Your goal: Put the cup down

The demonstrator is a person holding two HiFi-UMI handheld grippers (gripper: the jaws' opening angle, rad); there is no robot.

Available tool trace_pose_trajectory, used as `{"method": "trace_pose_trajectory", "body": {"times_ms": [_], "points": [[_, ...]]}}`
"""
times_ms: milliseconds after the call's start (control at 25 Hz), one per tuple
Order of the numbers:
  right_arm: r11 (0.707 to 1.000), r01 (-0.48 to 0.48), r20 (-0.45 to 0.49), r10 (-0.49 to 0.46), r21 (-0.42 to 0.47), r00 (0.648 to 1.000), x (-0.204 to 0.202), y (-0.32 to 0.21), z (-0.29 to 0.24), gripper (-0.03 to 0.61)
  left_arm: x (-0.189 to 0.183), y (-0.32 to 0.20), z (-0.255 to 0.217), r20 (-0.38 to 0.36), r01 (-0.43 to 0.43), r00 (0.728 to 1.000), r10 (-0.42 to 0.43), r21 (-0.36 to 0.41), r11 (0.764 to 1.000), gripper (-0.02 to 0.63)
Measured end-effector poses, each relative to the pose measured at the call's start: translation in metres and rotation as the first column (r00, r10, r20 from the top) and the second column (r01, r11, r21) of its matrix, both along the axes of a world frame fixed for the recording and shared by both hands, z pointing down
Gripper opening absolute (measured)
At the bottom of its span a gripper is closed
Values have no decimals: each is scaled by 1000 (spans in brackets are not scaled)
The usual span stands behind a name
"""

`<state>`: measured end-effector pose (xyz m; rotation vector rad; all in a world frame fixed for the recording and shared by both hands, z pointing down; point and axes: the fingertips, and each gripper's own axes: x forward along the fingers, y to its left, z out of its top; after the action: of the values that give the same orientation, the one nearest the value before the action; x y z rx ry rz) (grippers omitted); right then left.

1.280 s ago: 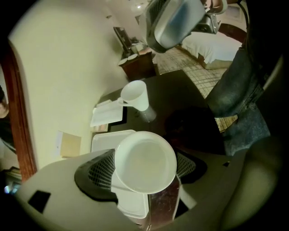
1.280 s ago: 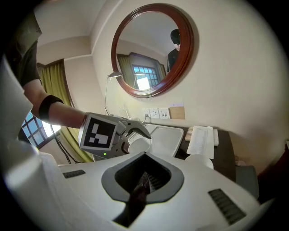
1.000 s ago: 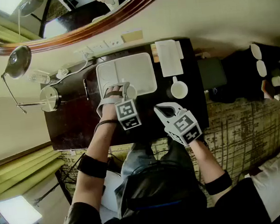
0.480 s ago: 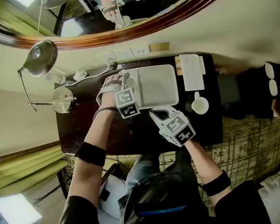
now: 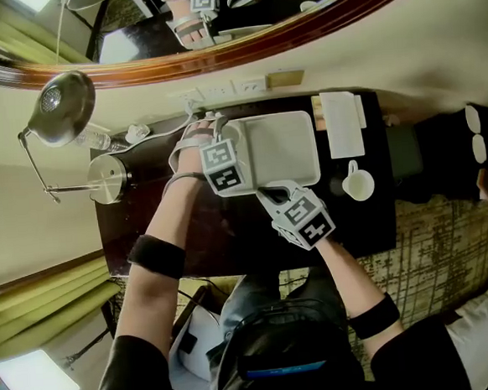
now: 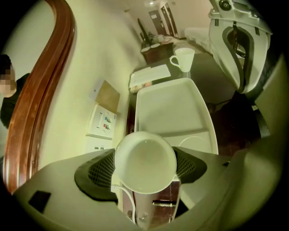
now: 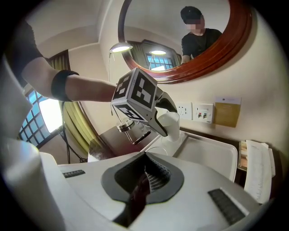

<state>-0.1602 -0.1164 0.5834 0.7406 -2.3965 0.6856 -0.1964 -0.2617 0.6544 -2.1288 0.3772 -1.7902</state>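
Note:
A white cup (image 6: 145, 161) sits mouth-up between the pads of my left gripper (image 5: 208, 138), which is shut on it. The cup (image 7: 170, 122) hangs just over the left end of the white tray (image 5: 287, 149), near the small compartment with a ring mark (image 6: 194, 142). Whether its base touches the tray is hidden. My right gripper (image 5: 266, 197) is shut with nothing in it and points at the tray's near edge, just right of the left gripper. A second white cup (image 5: 359, 182) stands on the dark table right of the tray.
The dark table (image 5: 188, 228) stands against a wall with sockets (image 5: 219, 91) under a wood-framed mirror (image 5: 216, 53). A desk lamp (image 5: 56, 100) and its round base (image 5: 108, 177) stand at the left. White paper (image 5: 342, 123) lies right of the tray.
My left gripper has carried the cup from the tray's near left corner farther toward the wall, along the tray's left end. My right gripper has moved left up to the tray's near edge.

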Motion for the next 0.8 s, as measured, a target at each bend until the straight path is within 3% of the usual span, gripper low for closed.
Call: {"method": "trace_pose_trajectory", "body": {"times_ms": [440,800], "points": [[1000,-21,-2,21,-7,1000,-7,-6,7,6,-4,-4,21,-29,24,999,-26,-76,997,383],[1000,-19,-4,19,-15,1000,-7,0,8,6,0,-5,19,-85,57,994,-62,-62,996,397]]}}
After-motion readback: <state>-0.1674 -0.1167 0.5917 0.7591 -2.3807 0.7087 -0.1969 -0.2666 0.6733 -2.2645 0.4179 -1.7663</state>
